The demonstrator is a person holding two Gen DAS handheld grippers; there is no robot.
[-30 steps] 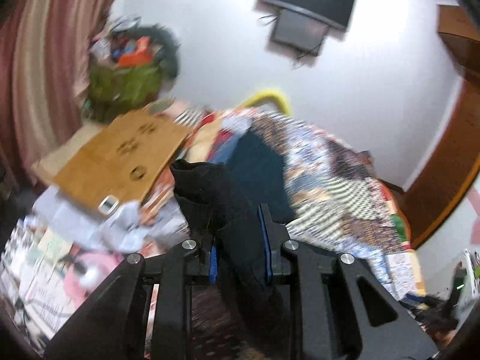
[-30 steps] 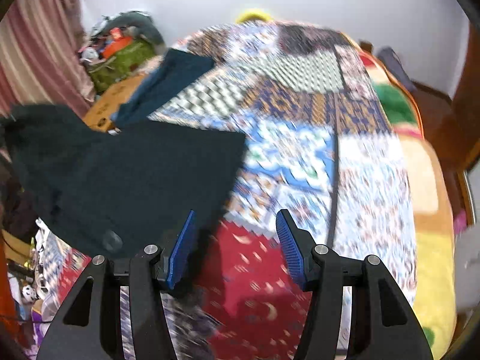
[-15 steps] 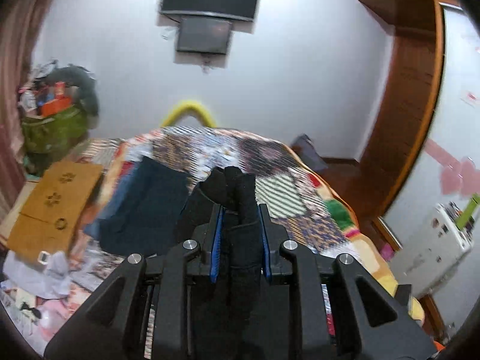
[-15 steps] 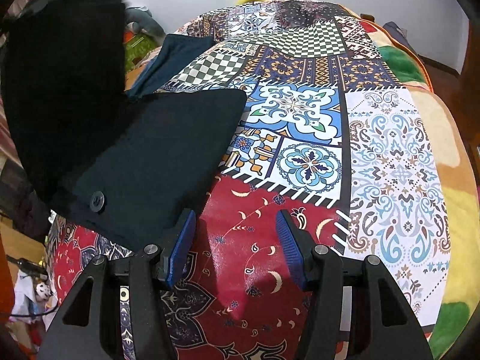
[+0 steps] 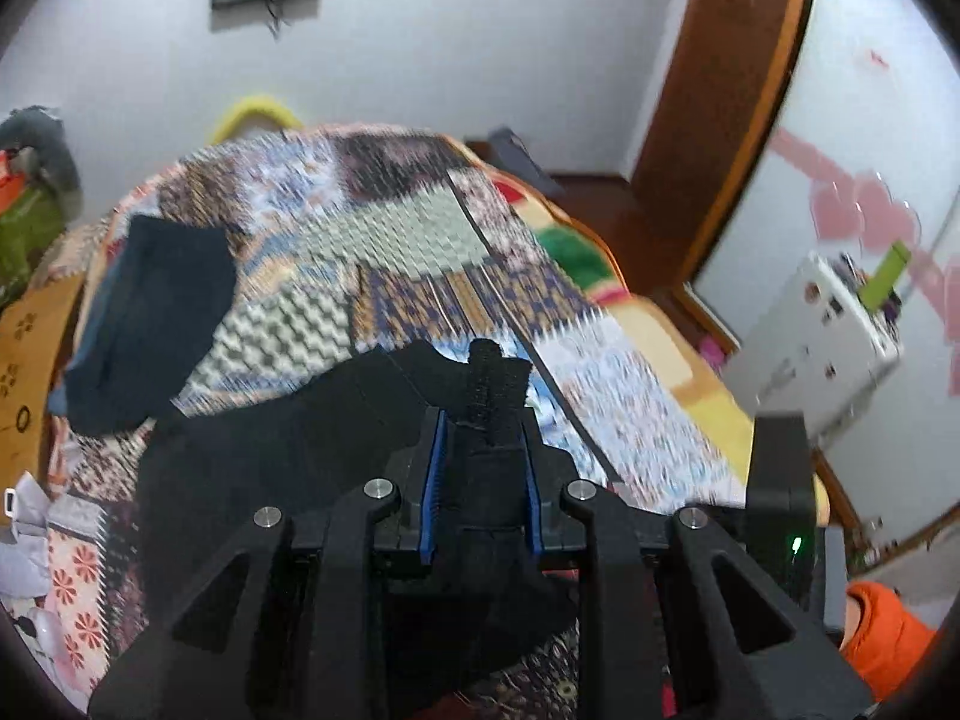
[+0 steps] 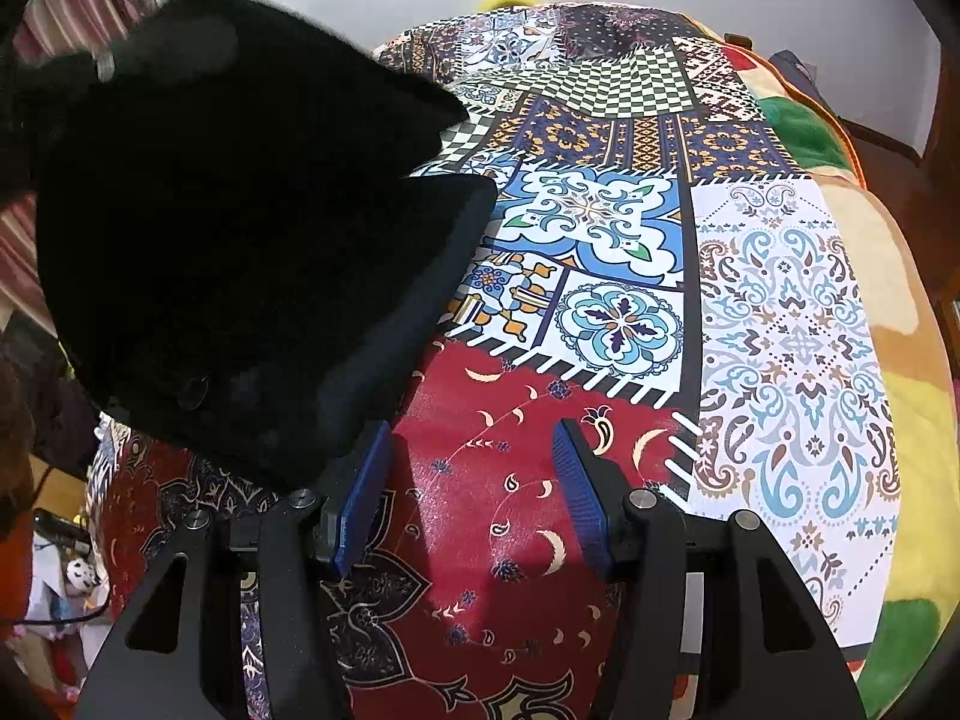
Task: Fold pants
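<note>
The black pants (image 6: 240, 252) lie at the near left of a patchwork bedspread (image 6: 600, 228). One part of them is lifted and doubled over the part that lies flat. My left gripper (image 5: 483, 420) is shut on a bunched fold of the black pants (image 5: 282, 438), held above the bed. My right gripper (image 6: 471, 480) is open and empty, low over the red patch just right of the pants. Its left finger (image 6: 360, 498) is at the pants' edge.
A second dark blue garment (image 5: 150, 312) lies folded at the far left of the bed. A wooden board (image 5: 24, 348) and clutter sit left of the bed. A white appliance (image 5: 822, 324) and wooden door frame (image 5: 720, 90) stand to the right.
My left gripper has swung the held pants fabric rightward and down over the bed. The lifted fold now hangs over the flat part. My right gripper has barely moved and stays open.
</note>
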